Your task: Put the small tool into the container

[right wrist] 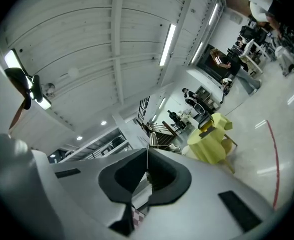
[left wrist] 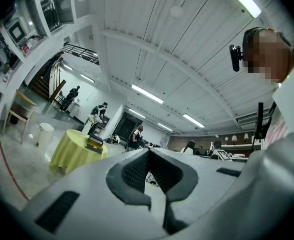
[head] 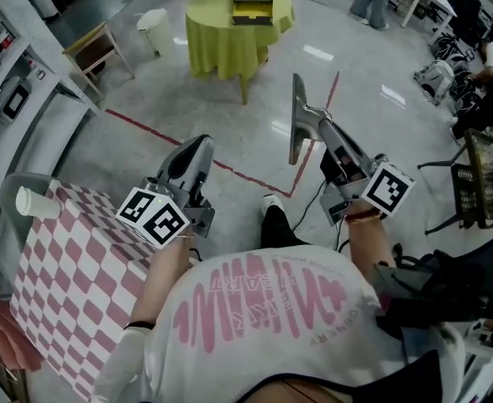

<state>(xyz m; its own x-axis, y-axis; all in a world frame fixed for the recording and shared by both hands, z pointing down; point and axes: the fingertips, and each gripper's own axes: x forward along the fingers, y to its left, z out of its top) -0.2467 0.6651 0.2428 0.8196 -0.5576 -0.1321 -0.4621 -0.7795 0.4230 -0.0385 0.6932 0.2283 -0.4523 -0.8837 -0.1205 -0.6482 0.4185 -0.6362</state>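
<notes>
Both grippers are held up in front of me, pointing across the room with nothing in them. My left gripper (head: 201, 143) has its jaws together, and in the left gripper view its dark pads (left wrist: 136, 171) meet at the tip. My right gripper (head: 296, 86) is shut too, its jaws forming one thin blade; the right gripper (right wrist: 147, 153) shows no gap. Far ahead stands a round table under a yellow cloth (head: 229, 36) with a black and yellow box-like container (head: 253, 2) on top. That container (left wrist: 94, 143) shows small in both gripper views (right wrist: 207, 130). No small tool is in view.
A pink and white checkered table (head: 70, 284) is at my lower left with a white paper cup (head: 36, 202) lying on it. A wooden chair (head: 95, 49) and a white bin (head: 154, 25) stand at the far left. Red tape lines (head: 229, 170) cross the floor. People sit at desks at the far right.
</notes>
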